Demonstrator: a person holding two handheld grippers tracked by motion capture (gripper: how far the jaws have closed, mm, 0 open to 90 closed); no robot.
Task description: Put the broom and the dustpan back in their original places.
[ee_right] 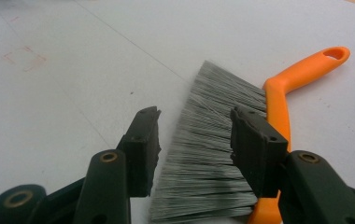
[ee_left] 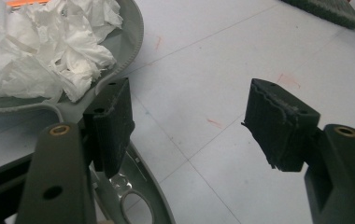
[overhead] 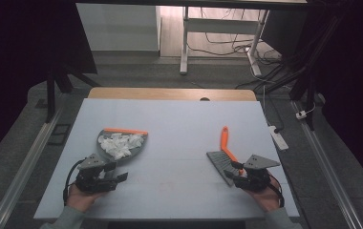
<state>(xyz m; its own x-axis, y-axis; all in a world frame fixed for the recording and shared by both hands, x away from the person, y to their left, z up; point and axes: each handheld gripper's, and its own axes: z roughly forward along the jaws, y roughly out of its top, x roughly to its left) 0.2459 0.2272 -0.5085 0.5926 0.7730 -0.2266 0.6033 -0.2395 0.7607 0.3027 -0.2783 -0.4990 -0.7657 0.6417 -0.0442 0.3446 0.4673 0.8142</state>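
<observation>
A grey dustpan [overhead: 139,145] with an orange lip lies at the table's left, heaped with crumpled white paper [overhead: 120,144]. In the left gripper view the paper [ee_left: 40,46] fills the pan [ee_left: 131,37], and the pan's handle [ee_left: 143,205] runs under my left jaw. My left gripper [overhead: 117,177] [ee_left: 189,123] is open just beside that handle, nothing between its jaws. At the right lies a hand brush with an orange handle [overhead: 224,140] [ee_right: 301,79] and grey bristles [overhead: 218,161] [ee_right: 213,154]. My right gripper [overhead: 234,172] [ee_right: 194,149] is open, its jaws straddling the bristles.
The white table [overhead: 179,119] has a wooden strip along its far edge. Faint red marks [ee_left: 213,122] dot the surface. A white power strip [overhead: 278,136] lies off the table's right edge. A desk frame and cables stand on the floor beyond.
</observation>
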